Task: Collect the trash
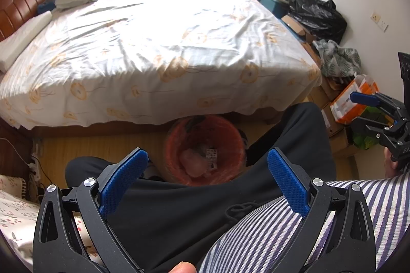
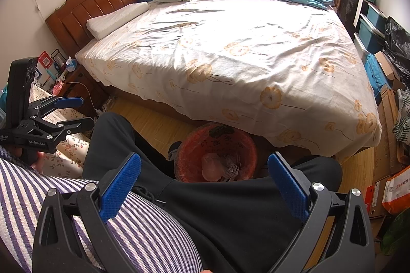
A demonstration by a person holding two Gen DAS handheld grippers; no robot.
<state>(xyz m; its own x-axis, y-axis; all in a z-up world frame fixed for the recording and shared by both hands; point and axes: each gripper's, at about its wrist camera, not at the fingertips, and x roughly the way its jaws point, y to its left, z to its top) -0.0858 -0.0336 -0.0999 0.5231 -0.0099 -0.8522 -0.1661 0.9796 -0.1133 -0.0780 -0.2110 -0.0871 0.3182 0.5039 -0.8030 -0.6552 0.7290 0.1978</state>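
Nearest the lens, at the bottom of both views, each gripper spreads its jaws wide with nothing between the blue pads: the left gripper (image 1: 207, 162) and the right gripper (image 2: 204, 166) both hang empty above the seated person's black trousers (image 1: 179, 216) and striped shirt (image 2: 143, 229), touching neither as far as I can tell. Just past the knees, in the lower centre of the frame, stands the orange-lined trash bin (image 1: 228, 129) on the wooden floor (image 2: 153, 124), tucked against the edge of the bed (image 1: 153, 42); it already holds a pale crumpled lump and a small patterned scrap. No loose trash is plain on the bedsheet. The likely trouble, in my judgement, is the cramped gap: the legs flank the bin and the hanging sheet (image 2: 294, 119) overlaps its far rim, so a reach down could snag the thin liner, tip the bin, or catch the fabric instead of the rubbish.
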